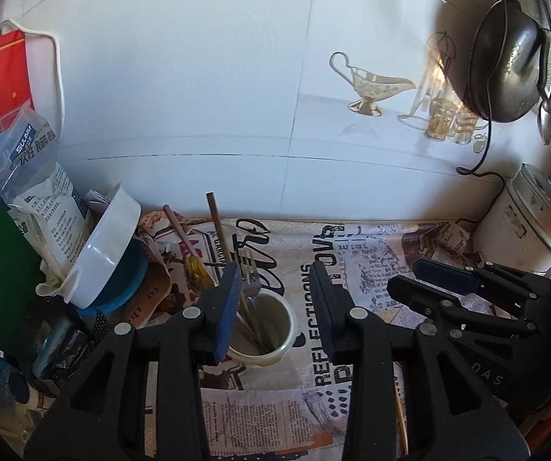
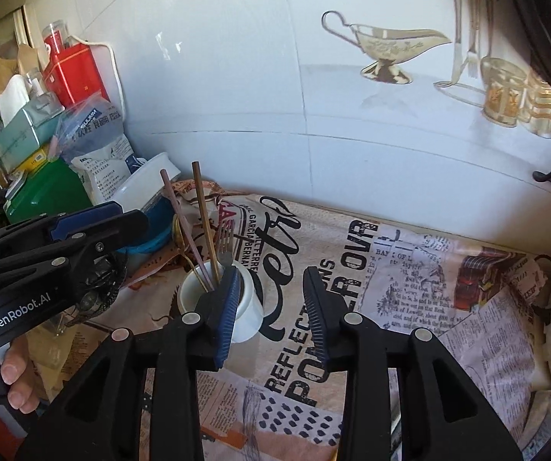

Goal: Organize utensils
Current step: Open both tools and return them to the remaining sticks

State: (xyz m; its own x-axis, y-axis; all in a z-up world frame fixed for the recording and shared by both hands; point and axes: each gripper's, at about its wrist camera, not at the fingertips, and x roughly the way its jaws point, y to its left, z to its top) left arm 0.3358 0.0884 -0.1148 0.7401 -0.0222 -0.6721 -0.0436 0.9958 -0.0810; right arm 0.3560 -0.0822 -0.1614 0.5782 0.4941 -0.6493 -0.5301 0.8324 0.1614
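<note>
On the newsprint-patterned counter cover point(image 2: 410, 269), just near of the tiled back wall: item 1, white holder cup point(image 2: 244, 307), a stiff, glazed-looking cylinder standing upright, judged moderately heavy, slippery and chip-prone; best taken across its outer wall low down rather than by the rim, which is crowded with handles. Item 2, long brown chopstick-like stick point(image 2: 204, 223), leaning far-left out of the cup; judged light, rigid, inclined to roll; grip at mid-shaft. Item 3, pinkish slender handle point(image 2: 179, 211), crossing beside the stick; what it ends in is hidden inside the cup. Item 4, gold spoon point(image 2: 178, 230), bowl up at the cup's left edge, thin smooth metal, judged slippery; grip across the flat of the neck. Item 5, fork point(image 2: 224, 242), tines up, partly hidden by a finger pad; light, stiff, pinch below the tines. Tools: right gripper point(image 2: 271, 307), fingers spread wide and grasping nothing, its left pad overlapping the cup in view; contact cannot be confirmed. Left gripper point(image 1: 275, 307), likewise spread and empty, the cup point(image 1: 262, 330) lying between its fingers. Clutter of bags, tins and a tilted white bowl point(image 1: 102, 246) stands left.
</note>
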